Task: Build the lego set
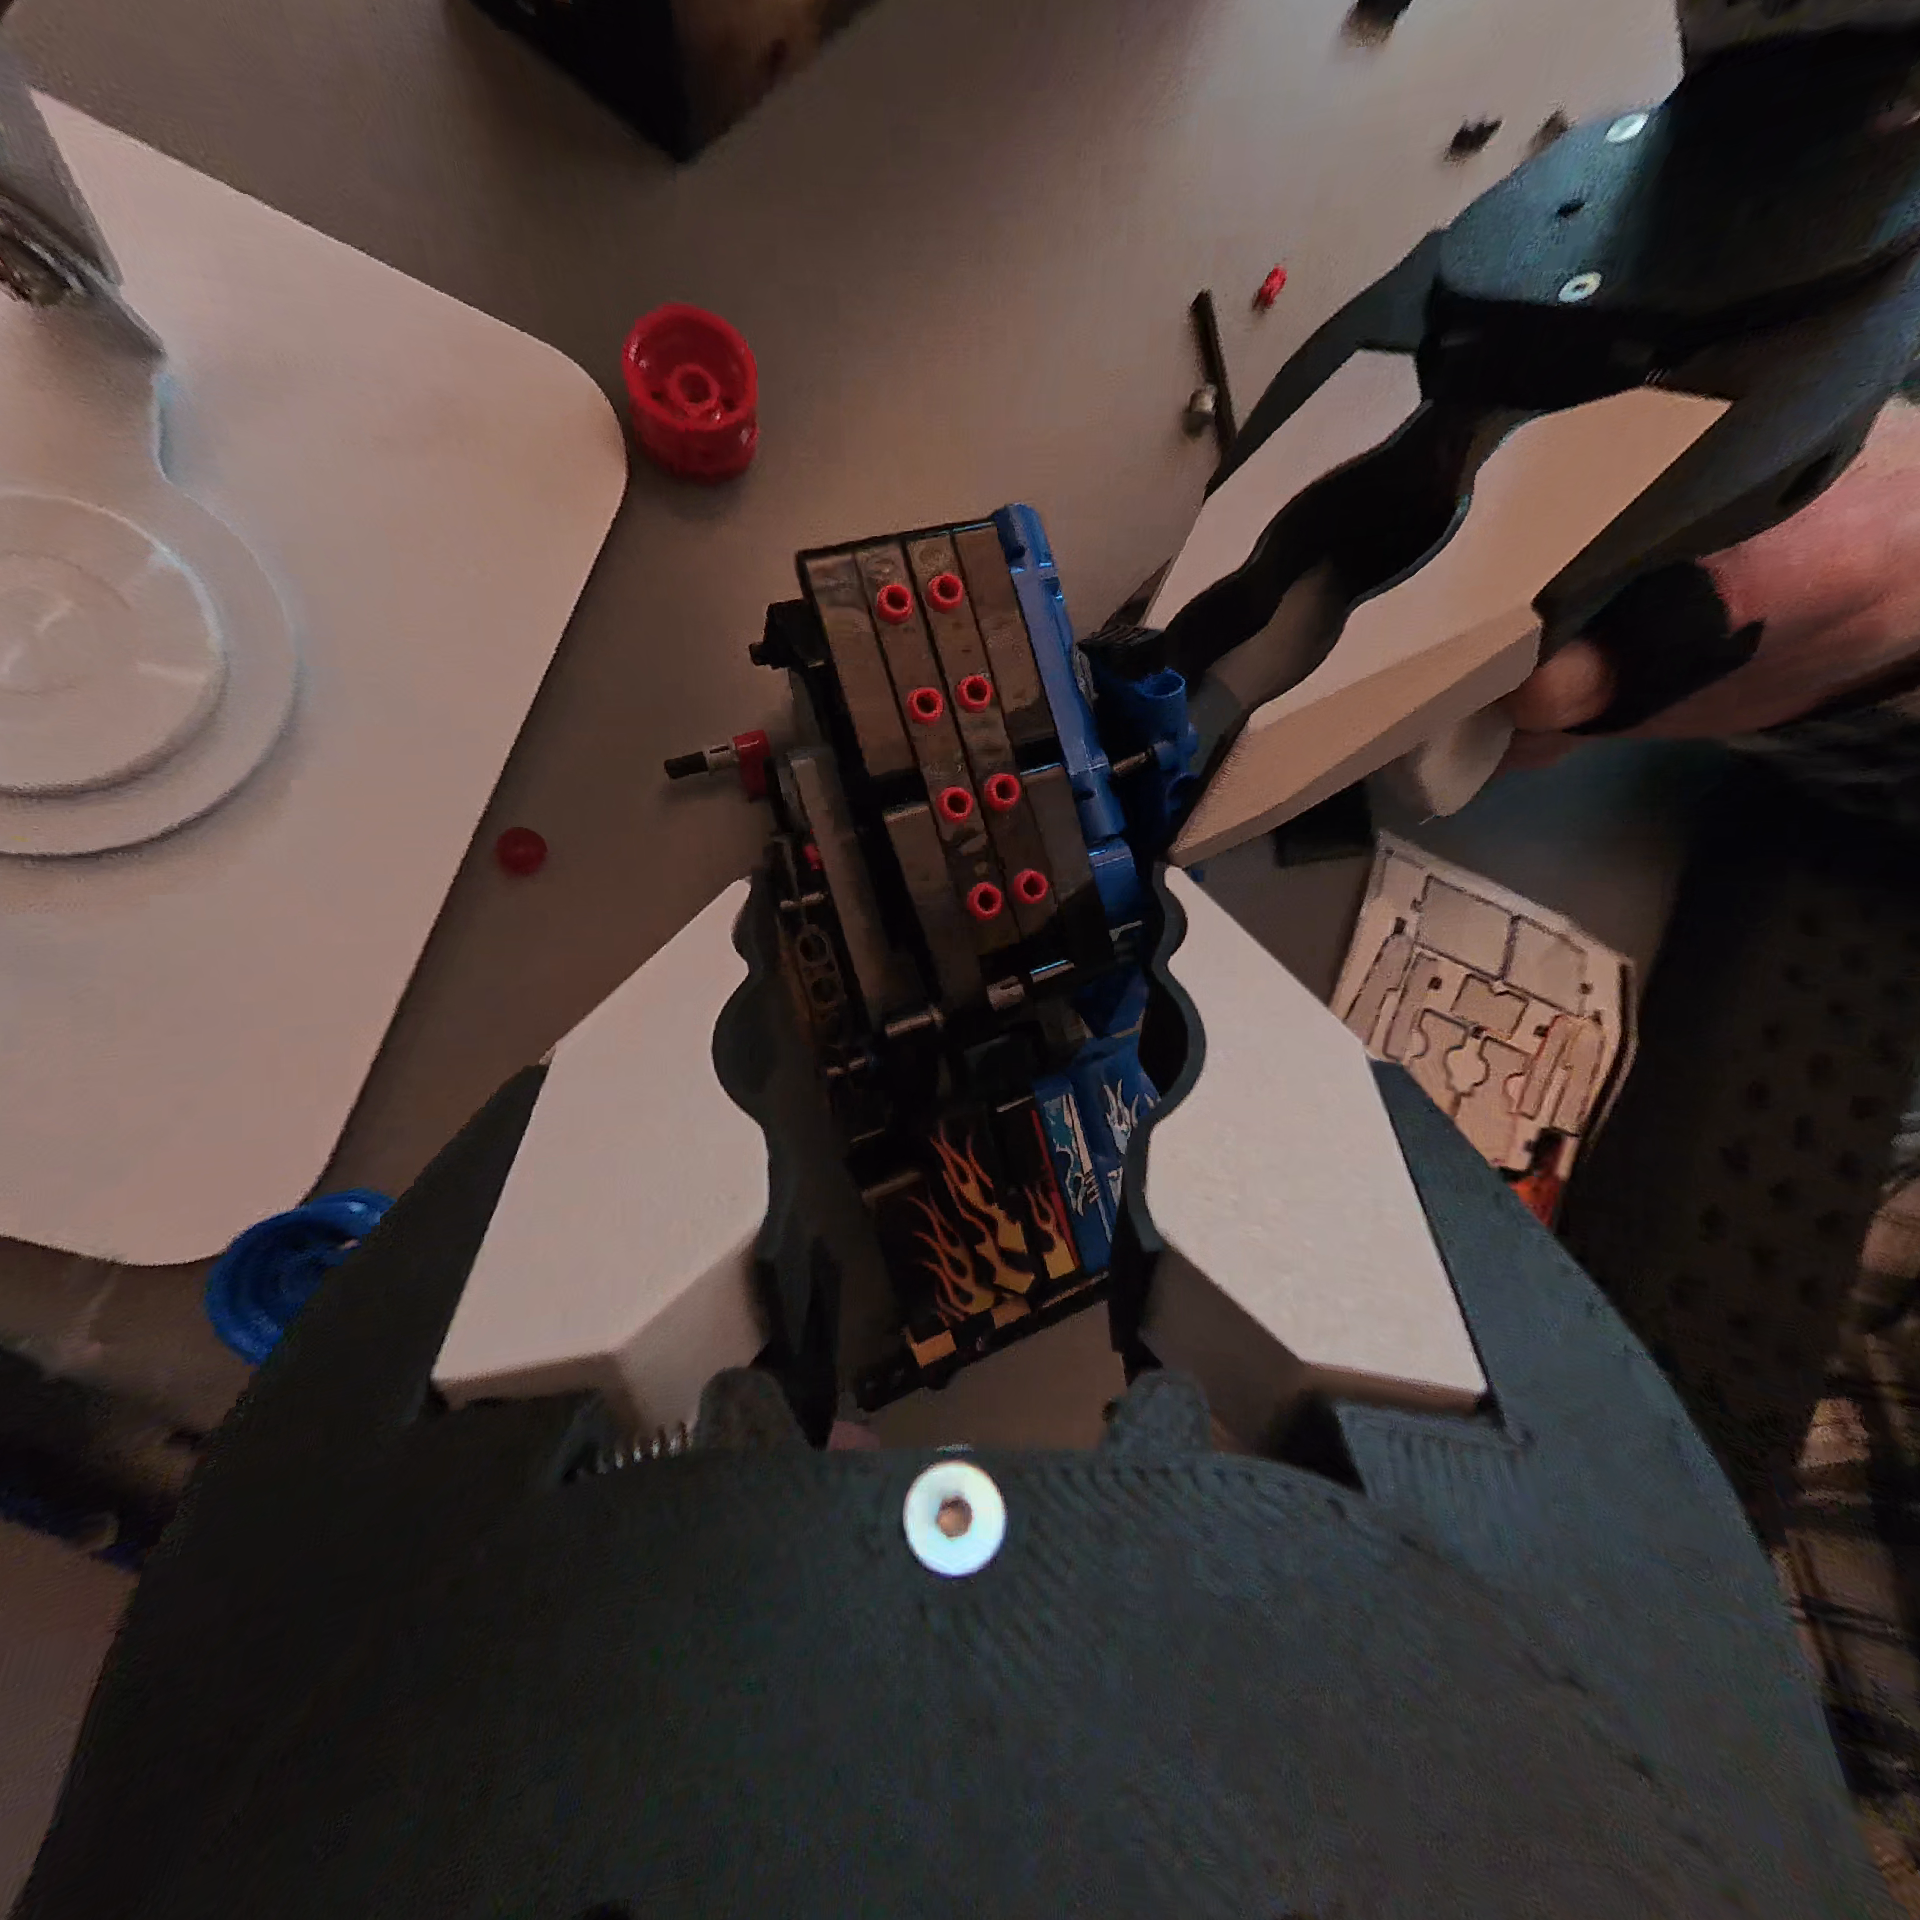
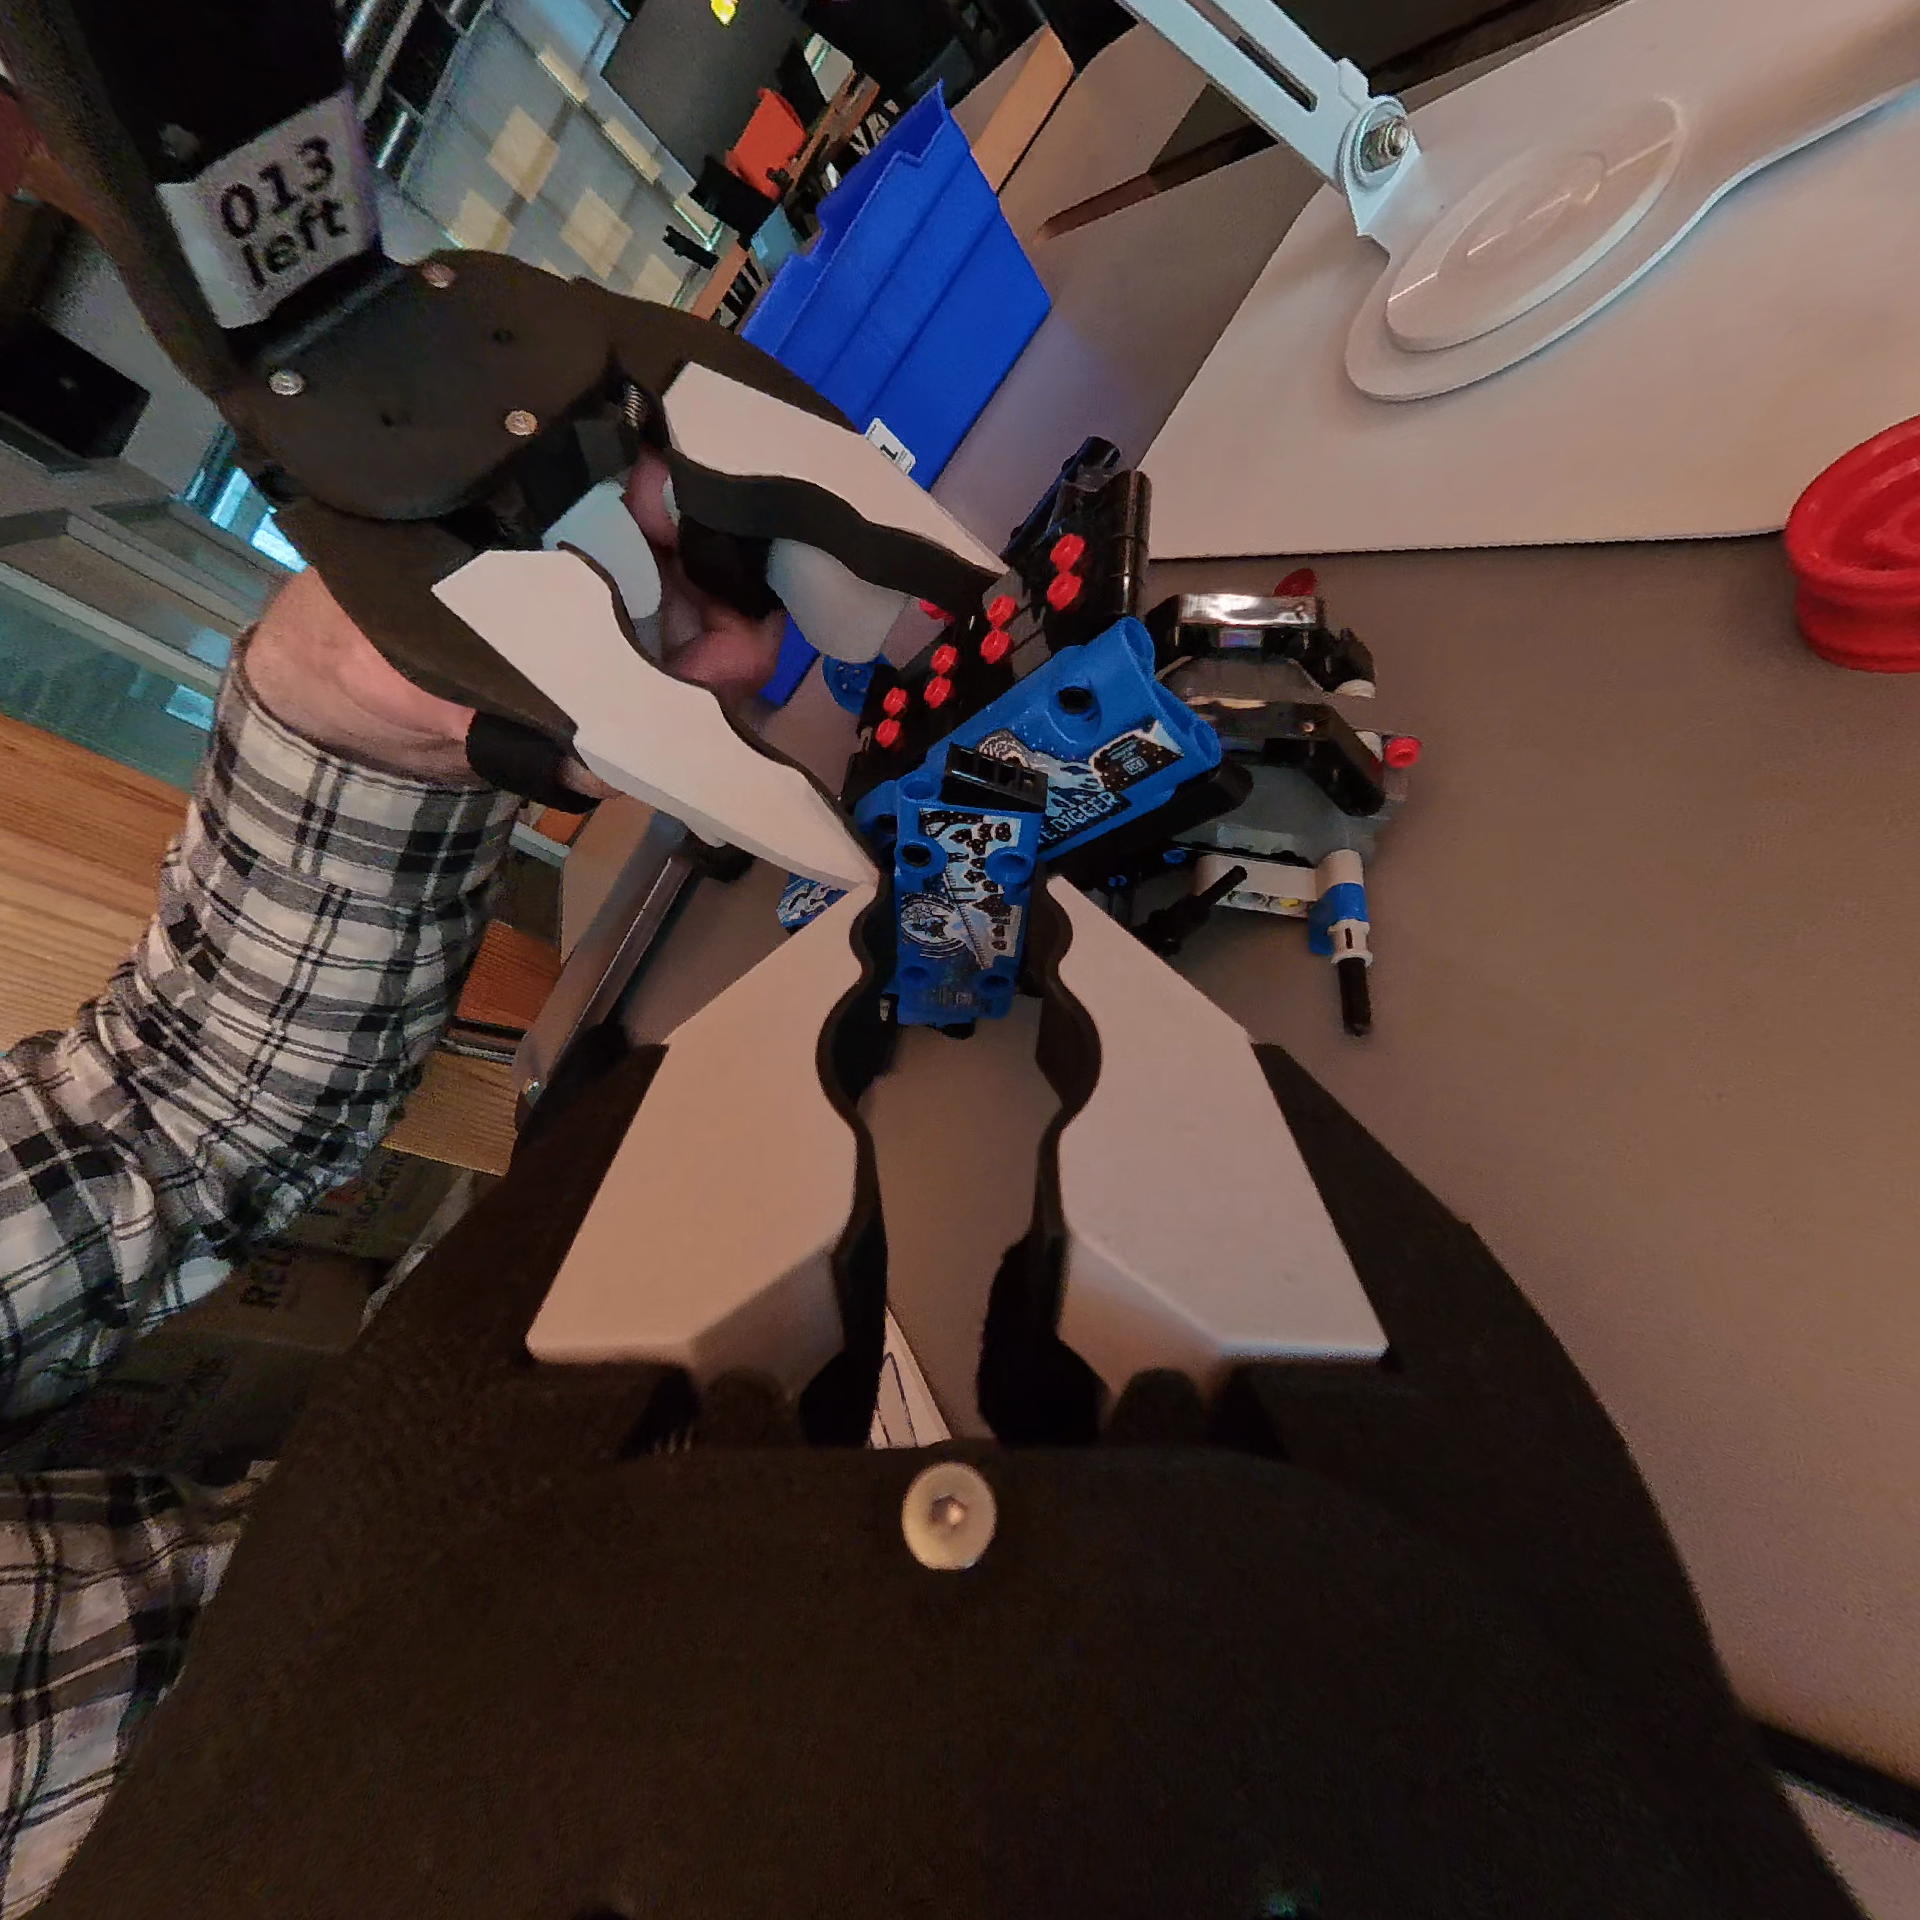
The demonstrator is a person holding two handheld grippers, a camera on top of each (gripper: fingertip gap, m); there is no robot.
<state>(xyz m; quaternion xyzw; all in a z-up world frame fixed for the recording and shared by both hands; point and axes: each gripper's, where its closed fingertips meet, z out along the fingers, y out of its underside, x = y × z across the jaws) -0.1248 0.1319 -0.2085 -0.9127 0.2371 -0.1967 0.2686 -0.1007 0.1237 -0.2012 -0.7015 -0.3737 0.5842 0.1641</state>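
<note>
Above the grey counter (image 1: 935,270), the left hand-held gripper (image 1: 951,935) is clamped on a black-and-blue lego model (image 1: 966,862), while the right hand-held gripper (image 2: 961,904) grips its blue side panel (image 2: 961,925). Red pins stud the black top; flame and white-patterned stickers, some lettered, decorate the panels.

Left tool (image 1: 951,1049): fingers closed on something between them, gripped along their inner edges. Right tool (image 2: 961,914): fingertips pinched shut on an item at the tips, reaching in from the far right in the left wrist view. Right hand (image 1: 1704,665): wrapped round its handle, plaid sleeve behind.
</note>
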